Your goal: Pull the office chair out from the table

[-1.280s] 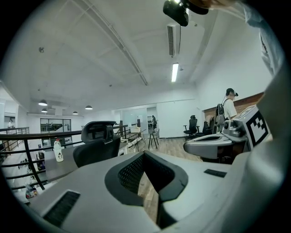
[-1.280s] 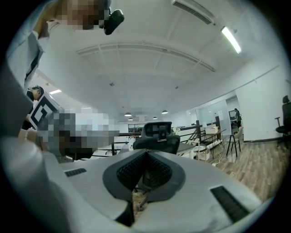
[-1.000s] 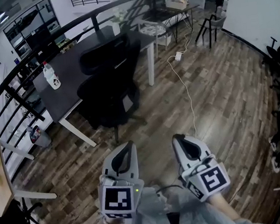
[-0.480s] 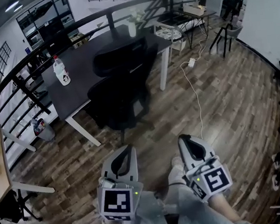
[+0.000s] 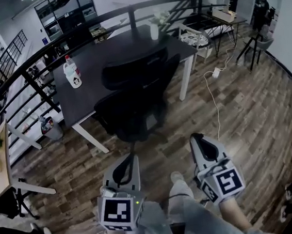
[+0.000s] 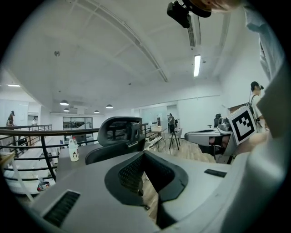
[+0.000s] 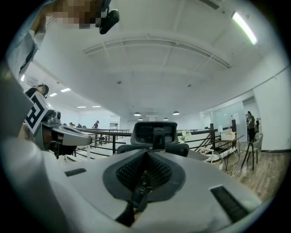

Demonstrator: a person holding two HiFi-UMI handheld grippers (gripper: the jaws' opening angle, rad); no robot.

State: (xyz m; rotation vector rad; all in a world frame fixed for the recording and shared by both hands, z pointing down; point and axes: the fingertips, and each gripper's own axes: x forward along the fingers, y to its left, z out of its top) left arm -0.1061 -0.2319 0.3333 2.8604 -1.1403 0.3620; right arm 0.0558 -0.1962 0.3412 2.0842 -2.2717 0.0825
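The black office chair [image 5: 133, 97] stood tucked against the near edge of the bench [image 5: 93, 57]. A white bottle [image 5: 72, 75] sat by its left edge, a vase [image 5: 154, 31] toward the far corner. The left gripper [image 5: 131, 158] and right gripper [image 5: 196, 137] hung over the wooden floor [image 5: 238, 104], short of the chair.

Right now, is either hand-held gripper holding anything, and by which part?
Nothing: the left hand-held gripper and right hand-held gripper are shut, empty, short of the black office chair.

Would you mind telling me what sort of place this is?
Probably an open-plan office, perhaps on an upper level: a dark table with a black office chair tucked against it, and a black railing behind.
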